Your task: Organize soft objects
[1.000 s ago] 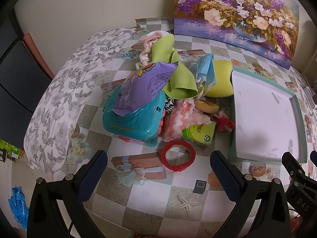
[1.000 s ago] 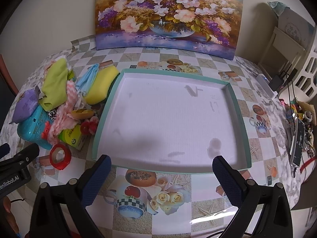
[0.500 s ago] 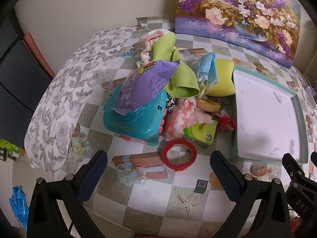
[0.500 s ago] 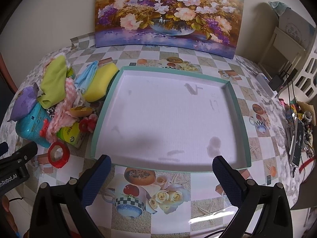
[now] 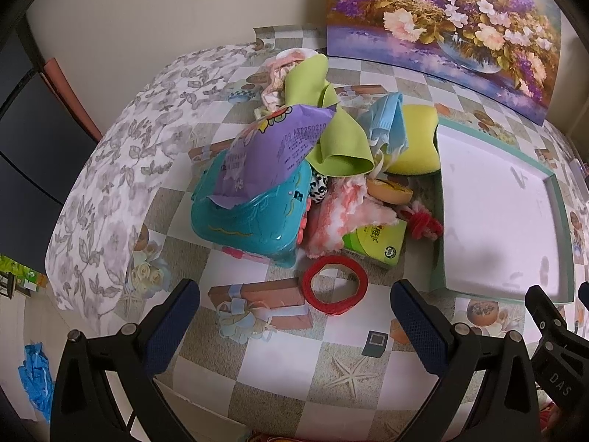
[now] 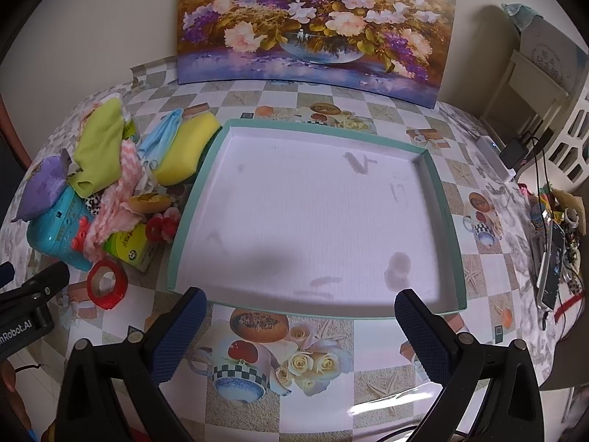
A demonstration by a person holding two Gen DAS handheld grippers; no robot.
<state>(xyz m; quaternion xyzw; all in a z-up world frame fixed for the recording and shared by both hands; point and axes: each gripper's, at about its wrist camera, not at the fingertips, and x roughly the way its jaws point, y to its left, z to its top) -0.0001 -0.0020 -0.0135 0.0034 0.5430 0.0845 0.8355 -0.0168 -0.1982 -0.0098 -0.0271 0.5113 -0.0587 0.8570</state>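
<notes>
A heap of items lies left of a shallow teal-rimmed white tray (image 6: 438, 199) (image 5: 556, 221). In the heap: a green cloth (image 5: 331, 136) (image 6: 101, 147), a pink fuzzy cloth (image 5: 342, 213) (image 6: 117, 206), a light blue face mask (image 5: 384, 121) (image 6: 162, 140), a yellow sponge (image 5: 416, 140) (image 6: 186, 151), a purple bag (image 5: 265, 151) on a teal plastic toy (image 5: 250, 221), and a red knotted rope (image 5: 423, 221). My left gripper (image 5: 294, 316) hovers open in front of the heap, above a red ring (image 5: 335, 289). My right gripper (image 6: 300, 328) stands open before the tray's near rim, nothing between its fingers.
A flower painting (image 6: 313, 22) leans on the back wall. A green carton (image 5: 375, 246) and a bread-like toy (image 5: 388, 189) sit in the heap. Cables and a phone (image 6: 552, 265) crowd the table's right edge. A floral cloth (image 5: 121, 169) drapes the left end.
Both grippers have drifted slightly; the heap and tray sit a little lower in both views. Nothing was taken hold of or moved.
</notes>
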